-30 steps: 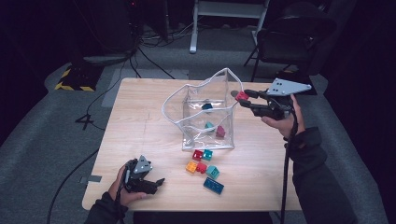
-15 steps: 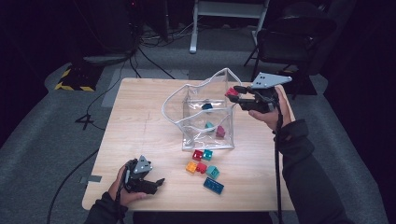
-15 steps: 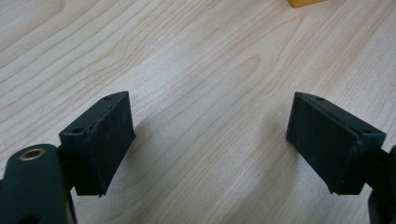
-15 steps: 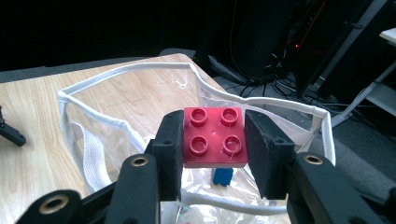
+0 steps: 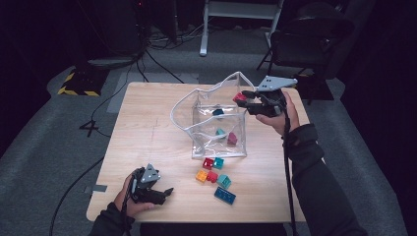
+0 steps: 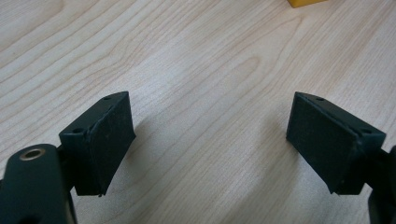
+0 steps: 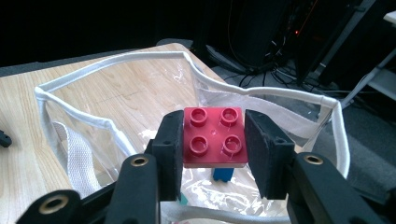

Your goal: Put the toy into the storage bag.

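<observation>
While the left hand-held gripper (image 5: 164, 191) is rested on the bare wood near the front left corner of the desk (image 5: 147, 123), its jaws are seen spread apart in the left gripper view, with nothing between the pads (image 6: 109, 140). A red four-stud brick (image 7: 215, 136) is pinched between the jaws of the right hand-held gripper (image 7: 214, 149), and it is held just above the open rim of a clear plastic bag (image 7: 116, 116) edged in white. In the high view the same red brick (image 5: 239, 98) is seen at the bag's (image 5: 196, 103) far right corner. Three bricks are seen inside the bag: a blue one (image 5: 218, 112), a teal one (image 5: 221, 132) and a dark pink one (image 5: 231, 139). In front of the bag a loose cluster of bricks (image 5: 216, 174) in red, teal, orange and blue is laid on the desk. No brand, label or other writing can be read on the bricks, the bag or the hand-held grippers.
</observation>
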A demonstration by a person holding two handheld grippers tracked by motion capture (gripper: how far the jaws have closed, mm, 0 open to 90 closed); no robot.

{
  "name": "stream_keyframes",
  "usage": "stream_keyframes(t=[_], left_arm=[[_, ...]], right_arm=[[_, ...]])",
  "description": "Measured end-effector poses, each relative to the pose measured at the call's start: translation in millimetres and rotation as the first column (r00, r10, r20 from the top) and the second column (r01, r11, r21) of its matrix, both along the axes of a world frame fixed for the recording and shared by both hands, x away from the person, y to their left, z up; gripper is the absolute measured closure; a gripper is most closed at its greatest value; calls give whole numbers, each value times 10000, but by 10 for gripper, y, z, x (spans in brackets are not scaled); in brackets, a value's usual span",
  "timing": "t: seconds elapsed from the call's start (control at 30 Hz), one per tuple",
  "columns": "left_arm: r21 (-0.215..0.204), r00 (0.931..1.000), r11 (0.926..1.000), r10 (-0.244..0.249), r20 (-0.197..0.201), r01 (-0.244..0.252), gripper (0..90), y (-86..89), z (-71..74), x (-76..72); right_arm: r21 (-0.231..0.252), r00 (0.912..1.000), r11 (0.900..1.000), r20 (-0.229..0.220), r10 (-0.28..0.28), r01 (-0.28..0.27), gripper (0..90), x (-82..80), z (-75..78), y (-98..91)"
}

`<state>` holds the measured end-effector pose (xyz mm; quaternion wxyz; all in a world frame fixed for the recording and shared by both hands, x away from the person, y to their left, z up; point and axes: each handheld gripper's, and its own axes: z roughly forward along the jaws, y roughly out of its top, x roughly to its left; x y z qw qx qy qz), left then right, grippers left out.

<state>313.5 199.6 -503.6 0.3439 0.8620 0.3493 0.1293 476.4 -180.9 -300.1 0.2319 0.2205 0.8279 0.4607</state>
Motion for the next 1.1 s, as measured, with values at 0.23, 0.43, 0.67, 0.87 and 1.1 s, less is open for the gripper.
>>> stream_keyframes(t=[0.23,0.43,0.67,0.87,1.1], left_arm=[[-1,10000,10000,0,2,0,153,0,0,0],[-9,10000,10000,17,7,-17,152,-1,-1,-1],[-10,10000,10000,15,16,-15,153,-1,-1,-1],[-5,10000,10000,13,19,-13,153,-1,-1,-1],[-5,10000,10000,12,17,-12,153,-1,-1,-1]], right_arm=[[-95,9997,9998,-193,-169,167,595,47,-54,13],[-155,9988,9993,-331,-351,346,512,70,-91,35],[-163,9983,9990,-400,-420,414,486,76,-125,31],[-60,9982,9990,-394,-450,448,447,50,-124,18],[5,9989,9995,-348,-308,308,353,-45,-114,-23]])
